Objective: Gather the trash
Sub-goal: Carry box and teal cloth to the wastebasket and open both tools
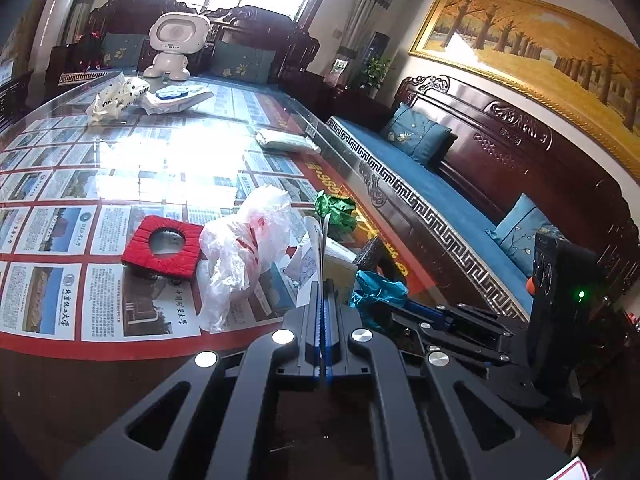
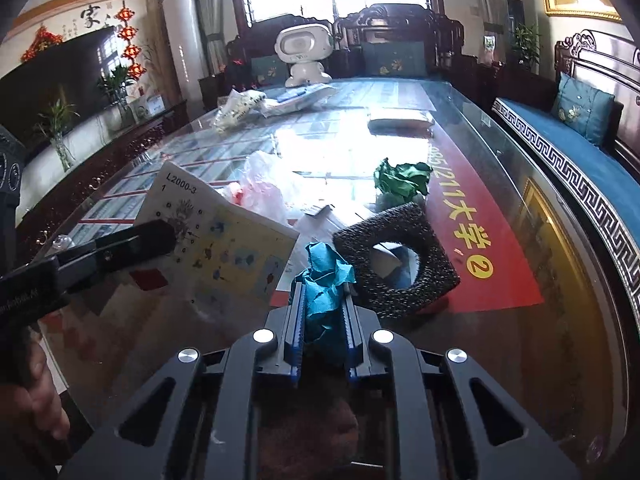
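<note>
My right gripper [image 2: 325,290] is shut on a crumpled teal paper ball [image 2: 328,268], which bulges up between its blue pads just above the glass table [image 2: 500,352]. My left gripper [image 1: 323,285] is shut on a thin white instruction booklet [image 2: 224,240], seen edge-on in the left wrist view and held tilted up off the table in the right wrist view. A crumpled green paper ball [image 2: 402,182] lies further along the table. A clear plastic bag with red print [image 1: 244,248] sits left of the booklet.
A red square pad with a hole [image 1: 164,248] and a black one [image 2: 396,264] lie on the table. At the far end stand a white robot toy [image 2: 306,52] and more wrappers [image 1: 116,98]. A white packet [image 1: 286,140] lies near the right edge, beside the blue-cushioned sofa [image 1: 440,196].
</note>
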Available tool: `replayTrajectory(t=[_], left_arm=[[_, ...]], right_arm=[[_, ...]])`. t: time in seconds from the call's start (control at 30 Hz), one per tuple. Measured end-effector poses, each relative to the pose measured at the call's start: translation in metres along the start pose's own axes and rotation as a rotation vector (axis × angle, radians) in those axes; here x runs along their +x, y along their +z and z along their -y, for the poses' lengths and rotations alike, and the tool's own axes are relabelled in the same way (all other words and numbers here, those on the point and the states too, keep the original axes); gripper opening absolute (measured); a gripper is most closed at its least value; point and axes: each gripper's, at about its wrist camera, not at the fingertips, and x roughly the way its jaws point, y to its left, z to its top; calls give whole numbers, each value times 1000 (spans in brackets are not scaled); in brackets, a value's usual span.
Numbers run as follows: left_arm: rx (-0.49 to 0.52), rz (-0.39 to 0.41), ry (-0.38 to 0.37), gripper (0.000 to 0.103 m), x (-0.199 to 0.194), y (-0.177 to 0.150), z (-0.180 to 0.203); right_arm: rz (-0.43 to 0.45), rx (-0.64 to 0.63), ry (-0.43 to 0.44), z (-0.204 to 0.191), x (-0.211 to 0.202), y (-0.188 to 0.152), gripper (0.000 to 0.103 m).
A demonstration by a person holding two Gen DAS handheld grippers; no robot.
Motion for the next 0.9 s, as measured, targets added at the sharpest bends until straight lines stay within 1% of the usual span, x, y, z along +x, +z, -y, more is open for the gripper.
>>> replayTrajectory(t=[0.13,0.33,0.43,0.53,0.57,0.63,0.7,0.73,0.8,0.9], left_arm=[[7,24,-5,1,-13,4,3],[52,77,-26,1,-50,7,21],[85,95,-37,1,-75,0,33],[119,95,-39,1,-99,-14,43],[130,88,-40,1,-108,-21,46],[138,73,-46,1,-119,-35,51],[149,45,-55,1,-131,-55,58],[153,28,-58,1,-134,-65,61],[159,-26,-70,1,-138,-90,65],[147,-130,-90,1,-135,-132,67]], right_arm=[[58,-1,4,-4,-18,3,16],[140,-28,-3,-18,-58,9,16],[181,-50,0,-29,-85,4,16],[205,-80,5,-42,-115,-11,16],[207,-83,4,-45,-123,-17,16],[197,-78,34,-50,-141,-35,16],[182,-72,45,-54,-153,-48,16],[166,-72,43,-57,-161,-61,16],[148,-69,42,-60,-170,-76,16],[101,-60,53,-65,-181,-105,16]])
